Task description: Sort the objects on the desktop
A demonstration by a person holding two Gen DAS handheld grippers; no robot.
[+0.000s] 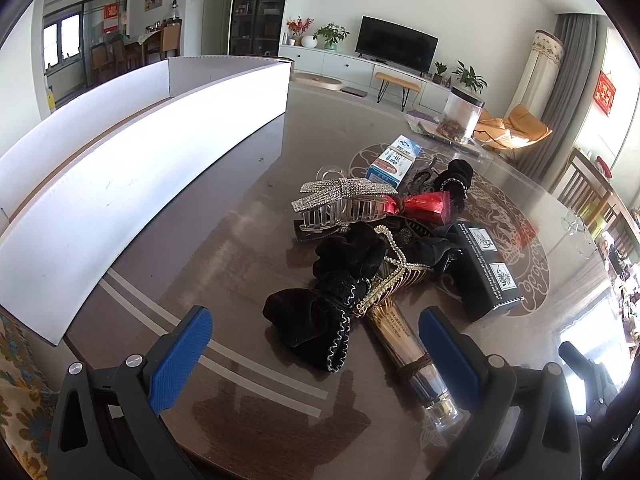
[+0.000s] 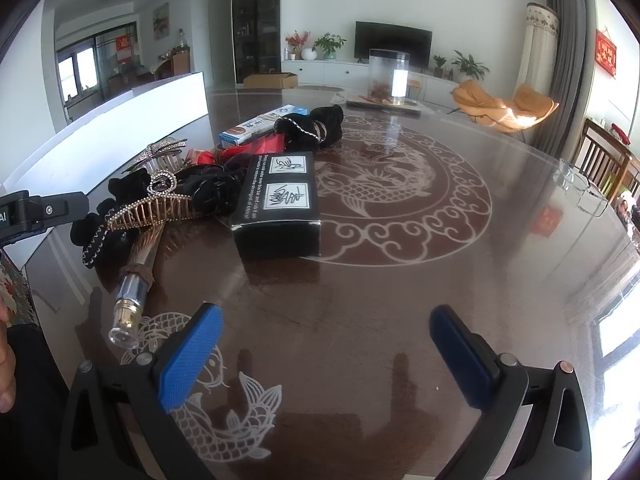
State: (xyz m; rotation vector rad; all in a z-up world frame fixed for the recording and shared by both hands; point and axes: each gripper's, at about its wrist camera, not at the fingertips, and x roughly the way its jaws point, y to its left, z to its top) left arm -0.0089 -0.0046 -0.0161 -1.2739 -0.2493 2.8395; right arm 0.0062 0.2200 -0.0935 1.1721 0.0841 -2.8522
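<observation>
1. Glossy dark-brown counter [image 1: 224, 240] with pale inlaid dragon and fish patterns fills both views; a living room with a television lies behind.
2. Left tongs [image 1: 316, 354], at the bottom of the left wrist view, stand released, their ribbed blue pads wide apart and empty.
3. Between and just above those pads lies a black velvet scrunchie [image 1: 316, 328] edged with beaded trim, soft and crumpled.
4. Beside it, a clear tube with a gold cap [image 1: 424, 372] points toward the lower right pad.
5. Higher, at frame centre, sit a rhinestone bow claw clip [image 1: 340, 202], a gold comb [image 1: 396, 280], a matte black box [image 1: 486, 270] and a blue-white carton [image 1: 394, 162].
6. White cardboard tray [image 1: 132, 168] curves along the upper left.
7. Right tongs [image 2: 326, 354] are likewise released over bare counter, the pile well apart at that view's upper left.
</observation>
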